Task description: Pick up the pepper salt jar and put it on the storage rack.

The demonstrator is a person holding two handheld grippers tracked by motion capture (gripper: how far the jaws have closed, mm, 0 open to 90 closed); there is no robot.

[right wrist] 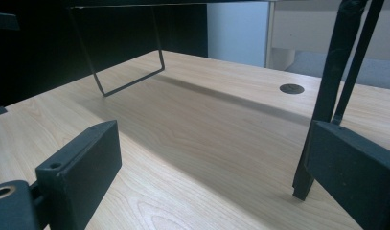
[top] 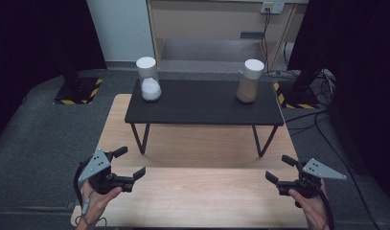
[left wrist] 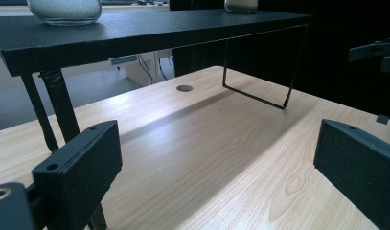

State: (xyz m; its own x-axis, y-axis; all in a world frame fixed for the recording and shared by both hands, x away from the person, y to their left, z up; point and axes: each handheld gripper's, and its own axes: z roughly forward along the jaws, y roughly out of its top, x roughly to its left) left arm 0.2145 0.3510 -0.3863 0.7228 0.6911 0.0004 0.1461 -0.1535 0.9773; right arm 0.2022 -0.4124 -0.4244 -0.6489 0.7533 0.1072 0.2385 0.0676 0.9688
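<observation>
A light wooden table takes up the middle of the scene, its near half bare. On its far half stands a low black shelf on thin wire legs, running nearly the full width of the table. Two clear jars with white lids stand on the shelf's far edge, well apart: the jar of white powder at the far left corner, the jar of brown powder at the far right corner.

The left gripper hovers over the near left corner of the table in the person's left hand, pointing right and toward the shelf. Its jaws stand wide apart with nothing between them; in the left gripper view bare wood shows between them. The right gripper hovers over the near right corner in the right hand, pointing left. Its jaws are likewise spread wide and empty. Both grippers are well short of the jars.

A small dark round cap sits flush in the tabletop under the shelf.
</observation>
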